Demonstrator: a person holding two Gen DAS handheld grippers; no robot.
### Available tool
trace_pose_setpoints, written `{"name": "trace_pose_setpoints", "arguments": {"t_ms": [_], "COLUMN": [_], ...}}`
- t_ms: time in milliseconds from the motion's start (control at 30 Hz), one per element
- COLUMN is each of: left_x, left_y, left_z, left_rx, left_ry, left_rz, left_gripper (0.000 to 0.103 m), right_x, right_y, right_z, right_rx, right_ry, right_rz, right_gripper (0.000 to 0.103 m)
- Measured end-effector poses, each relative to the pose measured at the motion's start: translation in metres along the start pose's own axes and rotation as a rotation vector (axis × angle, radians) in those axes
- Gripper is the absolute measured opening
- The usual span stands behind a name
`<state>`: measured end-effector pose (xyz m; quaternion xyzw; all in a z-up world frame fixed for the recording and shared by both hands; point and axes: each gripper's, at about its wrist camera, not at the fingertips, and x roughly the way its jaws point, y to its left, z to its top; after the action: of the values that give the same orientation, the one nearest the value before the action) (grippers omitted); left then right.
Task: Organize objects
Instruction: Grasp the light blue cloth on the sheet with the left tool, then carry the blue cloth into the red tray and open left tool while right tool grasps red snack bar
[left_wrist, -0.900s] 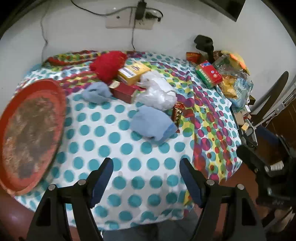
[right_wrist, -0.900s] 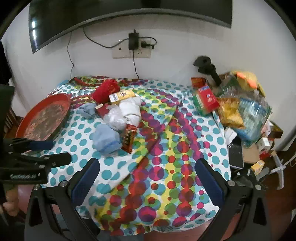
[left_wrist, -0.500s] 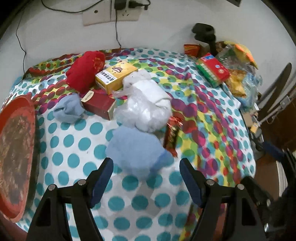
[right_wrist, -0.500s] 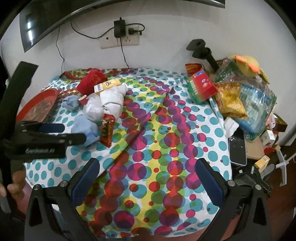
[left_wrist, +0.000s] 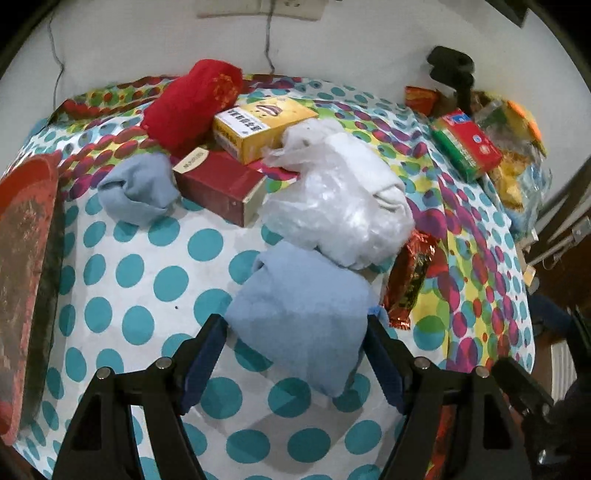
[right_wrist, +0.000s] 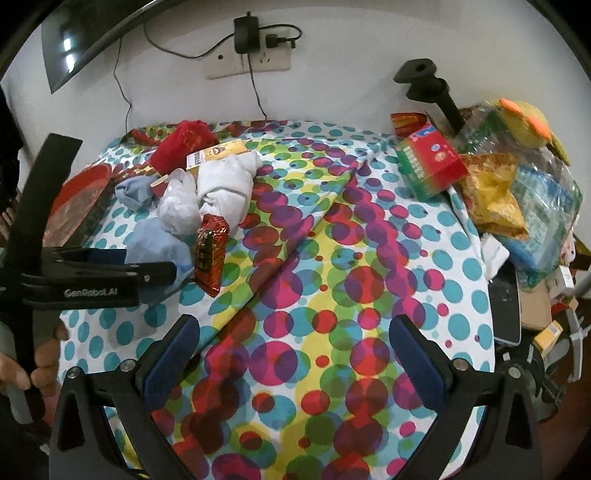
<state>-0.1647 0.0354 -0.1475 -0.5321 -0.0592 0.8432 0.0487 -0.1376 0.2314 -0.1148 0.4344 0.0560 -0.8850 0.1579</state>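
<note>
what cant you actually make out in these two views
- Left wrist view: the print on the yellow box is too small to read.
- Left wrist view: the red tray is cut off by the left edge.
- Right wrist view: the large blue cloth is partly hidden by the left tongs.

Home room: polka-dot tablecloth (right_wrist: 332, 258) on a table, wall socket (right_wrist: 251, 61) with charger (right_wrist: 242, 35), snack bags (right_wrist: 495, 195), socks (left_wrist: 295, 317), TV edge (right_wrist: 74, 44).
</note>
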Motion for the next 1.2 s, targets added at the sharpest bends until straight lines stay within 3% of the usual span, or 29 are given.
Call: {"name": "trace_pose_setpoints", "arguments": {"t_ms": [67,167,300,633,733,867,933,967,1200], "left_x": [-0.002,-0.005,-0.009,-0.053,-0.073,-0.096,-0.107,-0.111,-0.123], "left_y": [-0.007,-0.015,-0.021,0.006,0.024,0.058,0.082,0.093,0.191], "left_z": [0.000,0.001,0.001,-0.012,-0.014,-0.017,-0.019,-0.020,-0.029], "left_rx": [0.051,0.093,0.142,0.137,0.117,0.074,0.042,0.030,-0.107], "left_ry": [-0.021,-0.026,-0.036,-0.053,-0.081,-0.112,-0.131,-0.136,-0.124], "left_rz": [0.017,-0.013,-0.001,-0.023,-0.008,0.021,0.061,0.076,0.170], "left_gripper": [0.072,0.046,0.032,0.031,0.031,0.031,0.031,0.031,0.031], "right_x": [0.002,0.004,0.006,0.004,0.006,0.016,0.022,0.026,0.045], "right_y": [0.002,0.004,0.004,0.024,0.034,0.041,0.043,0.044,0.047], "right_z": [0.001,0.004,0.006,0.017,0.021,0.027,0.029,0.030,0.038], "right_rx": [-0.005,-0.011,0.010,0.008,-0.001,0.031,0.053,0.058,0.109], "right_ry": [-0.005,-0.007,-0.002,-0.014,-0.015,0.004,0.012,0.018,0.044], "right_rz": [-0.002,-0.010,0.003,0.057,0.077,0.112,0.109,0.108,0.071], "right_gripper": [0.101,0.101,0.101,0.097,0.080,0.072,0.055,0.051,0.047]}}
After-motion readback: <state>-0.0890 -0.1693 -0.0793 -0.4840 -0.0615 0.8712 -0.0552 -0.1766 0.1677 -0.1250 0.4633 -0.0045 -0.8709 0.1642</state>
